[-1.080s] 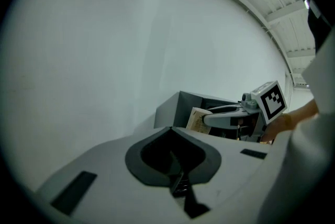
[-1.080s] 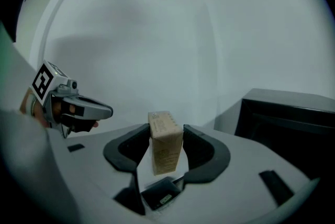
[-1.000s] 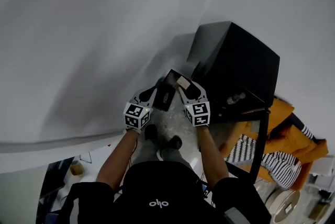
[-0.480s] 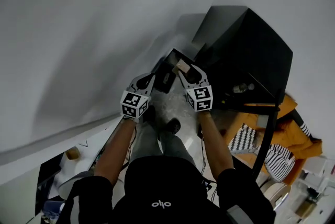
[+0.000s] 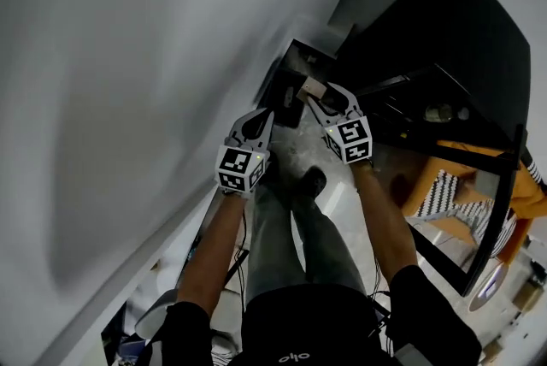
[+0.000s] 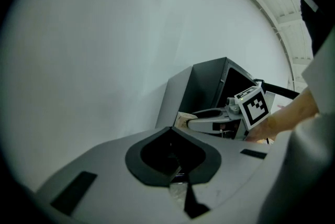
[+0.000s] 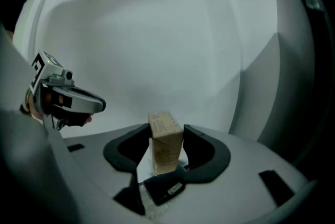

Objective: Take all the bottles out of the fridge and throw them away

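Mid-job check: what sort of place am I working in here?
Probably an indoor workroom or test space rather than a home kitchen: a bare white wall, a black fridge standing open with what looks like a dark bin beside it, and a pale spool among clutter on the floor.

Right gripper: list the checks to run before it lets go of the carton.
1. Right gripper shut on the tan carton: ok.
2. Carton upright between the jaws: ok.
3. Left gripper shut with nothing in it: ok.
4. Left gripper apart from the right one: ok.
5. Carton above the opening of the dark bin: cannot tell.
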Demonstrator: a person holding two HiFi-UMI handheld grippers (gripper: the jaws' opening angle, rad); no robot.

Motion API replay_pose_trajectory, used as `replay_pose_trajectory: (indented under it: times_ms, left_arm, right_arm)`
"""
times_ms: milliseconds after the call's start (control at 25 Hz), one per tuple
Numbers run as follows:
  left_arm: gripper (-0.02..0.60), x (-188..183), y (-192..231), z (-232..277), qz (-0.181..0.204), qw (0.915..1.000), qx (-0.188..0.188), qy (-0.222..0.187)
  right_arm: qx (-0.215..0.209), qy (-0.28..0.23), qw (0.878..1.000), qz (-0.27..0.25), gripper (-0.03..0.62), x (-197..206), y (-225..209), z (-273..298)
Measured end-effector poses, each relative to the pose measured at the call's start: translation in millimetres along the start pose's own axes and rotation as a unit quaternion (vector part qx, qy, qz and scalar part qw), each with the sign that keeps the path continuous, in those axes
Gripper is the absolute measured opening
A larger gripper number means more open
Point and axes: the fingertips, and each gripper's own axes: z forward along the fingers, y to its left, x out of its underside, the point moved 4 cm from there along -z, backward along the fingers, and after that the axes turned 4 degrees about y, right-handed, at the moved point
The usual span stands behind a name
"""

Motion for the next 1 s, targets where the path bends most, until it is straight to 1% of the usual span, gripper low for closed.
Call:
replay_pose_trajectory:
  times_ms: [200, 320, 440, 560, 680, 800, 920, 960, 1000]
  left_arm:
    - [0.000, 65, 26, 34, -0.007, 0.9995, 0.010, 0.028]
    - [0.000, 102, 37, 55, -0.015, 0.9988, 0.011, 0.045]
    - [0.000, 131, 47, 69, -0.023, 0.9980, 0.009, 0.057]
    - [0.000, 152, 52, 76, -0.032, 0.9971, 0.008, 0.068]
    - [0.000, 161, 54, 79, -0.034, 0.9967, 0.009, 0.073]
    - [0.000, 161, 57, 77, -0.036, 0.9967, 0.008, 0.073]
    - [0.000, 159, 60, 75, -0.037, 0.9967, 0.006, 0.072]
    - [0.000, 159, 61, 75, -0.037, 0.9967, 0.005, 0.073]
    - [0.000, 158, 63, 74, -0.037, 0.9967, 0.005, 0.073]
  right_arm:
    - [0.001, 0.018, 0.999, 0.029, 0.209, 69, 5, 54]
    - [-0.002, 0.034, 0.999, 0.036, 0.209, 110, 6, 78]
    - [-0.005, 0.047, 0.998, 0.044, 0.209, 144, 5, 96]
    - [-0.005, 0.060, 0.997, 0.055, 0.209, 170, 4, 106]
    - [-0.004, 0.067, 0.996, 0.063, 0.209, 182, 3, 115]
    - [-0.009, 0.067, 0.996, 0.066, 0.210, 183, 8, 123]
    - [-0.030, 0.063, 0.995, 0.072, 0.210, 178, 19, 131]
    - [-0.038, 0.061, 0.995, 0.076, 0.215, 176, 22, 133]
    - [-0.042, 0.059, 0.994, 0.080, 0.234, 175, 25, 134]
